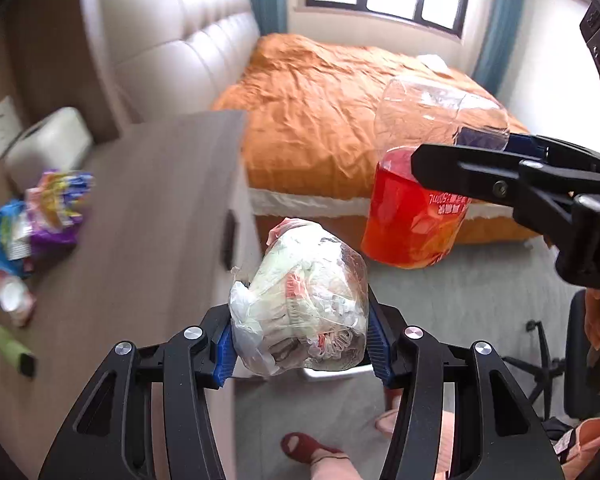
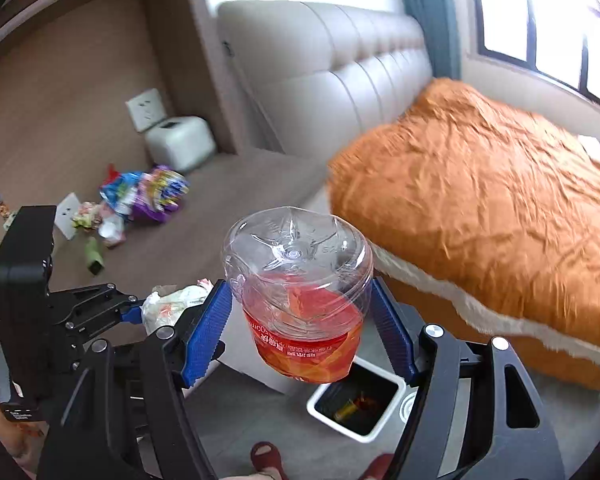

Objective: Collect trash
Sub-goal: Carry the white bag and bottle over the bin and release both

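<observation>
Item, left hand-held gripper: I hold a stuffed plastic bag, lower centre. Item, right hand-held gripper: clamped on bottle, centre. Step: carrying. Next, I judge: release over bin, lower centre. Wrappers remain on counter, left.

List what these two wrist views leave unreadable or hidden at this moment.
- Trash bin: left wrist view shows only a sliver of rim under the plastic bag; in the right wrist view its dark inside hides most of the contents.
- Wrapper pile on the desk: blurred in both views, so single items and print cannot be told.
- Bottle: its cap end is hidden behind its own body, and its label is only partly readable.
</observation>
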Action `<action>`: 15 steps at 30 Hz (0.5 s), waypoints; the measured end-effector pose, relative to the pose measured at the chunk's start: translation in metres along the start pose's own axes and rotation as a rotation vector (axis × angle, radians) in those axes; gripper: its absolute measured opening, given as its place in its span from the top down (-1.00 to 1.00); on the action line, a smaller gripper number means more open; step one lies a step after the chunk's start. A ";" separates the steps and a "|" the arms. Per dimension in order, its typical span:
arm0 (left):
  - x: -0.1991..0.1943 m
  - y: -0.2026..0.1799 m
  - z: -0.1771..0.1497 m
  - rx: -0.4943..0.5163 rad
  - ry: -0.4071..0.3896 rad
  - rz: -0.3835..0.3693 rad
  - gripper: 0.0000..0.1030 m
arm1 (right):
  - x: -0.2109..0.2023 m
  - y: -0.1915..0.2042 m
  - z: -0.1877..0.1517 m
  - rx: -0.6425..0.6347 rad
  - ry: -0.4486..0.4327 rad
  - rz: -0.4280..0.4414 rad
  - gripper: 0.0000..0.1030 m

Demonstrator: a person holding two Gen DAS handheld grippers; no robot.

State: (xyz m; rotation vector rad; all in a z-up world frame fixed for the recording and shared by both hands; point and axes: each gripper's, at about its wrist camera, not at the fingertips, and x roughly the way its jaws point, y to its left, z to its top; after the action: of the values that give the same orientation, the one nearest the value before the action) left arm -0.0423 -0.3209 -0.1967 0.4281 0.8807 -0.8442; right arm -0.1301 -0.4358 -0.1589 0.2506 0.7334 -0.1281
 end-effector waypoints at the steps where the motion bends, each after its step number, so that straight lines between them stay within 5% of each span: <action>1: 0.007 -0.006 0.000 0.009 0.010 -0.005 -0.01 | 0.004 -0.007 -0.004 0.012 0.008 -0.007 -0.37; 6: 0.059 -0.032 -0.011 0.012 0.071 -0.099 -0.01 | 0.032 -0.045 -0.037 0.066 0.067 -0.060 -0.37; 15: 0.196 -0.061 -0.067 0.038 0.249 -0.125 -0.01 | 0.126 -0.106 -0.112 0.194 0.174 -0.115 -0.37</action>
State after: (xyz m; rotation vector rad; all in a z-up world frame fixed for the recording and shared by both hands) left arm -0.0549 -0.4059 -0.3949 0.5233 1.1318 -0.9366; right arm -0.1314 -0.5108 -0.3435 0.4087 0.9100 -0.2909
